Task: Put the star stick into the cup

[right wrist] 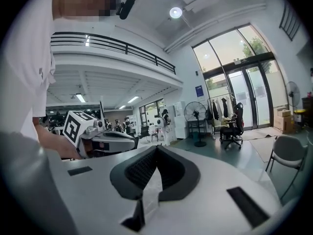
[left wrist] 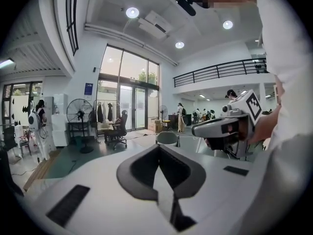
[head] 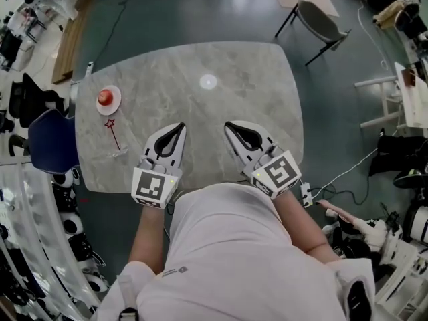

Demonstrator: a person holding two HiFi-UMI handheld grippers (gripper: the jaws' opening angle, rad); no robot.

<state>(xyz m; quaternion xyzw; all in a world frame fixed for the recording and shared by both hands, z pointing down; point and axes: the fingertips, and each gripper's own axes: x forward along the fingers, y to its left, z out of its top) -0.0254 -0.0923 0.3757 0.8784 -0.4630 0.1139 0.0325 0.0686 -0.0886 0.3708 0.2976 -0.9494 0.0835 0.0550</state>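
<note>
The 2 grippers, left [head: 179, 126] and right [head: 228, 125], hang over the table's [head: 254, 85] near edge, jaws pressed together on nothing. Farther left the star stick [head: 114, 136] lies flat, just short of the red cup [head: 105, 97] on its white plate [head: 116, 104]. Pickup not begun, I judge; next the left gripper must spread and reach for the thin stick.

This is looking like a big lab: people [left wrist: 38, 125] are standing around, cables [head: 348, 172] are lying about, tall glass doors [left wrist: 129, 106] are shining.
</note>
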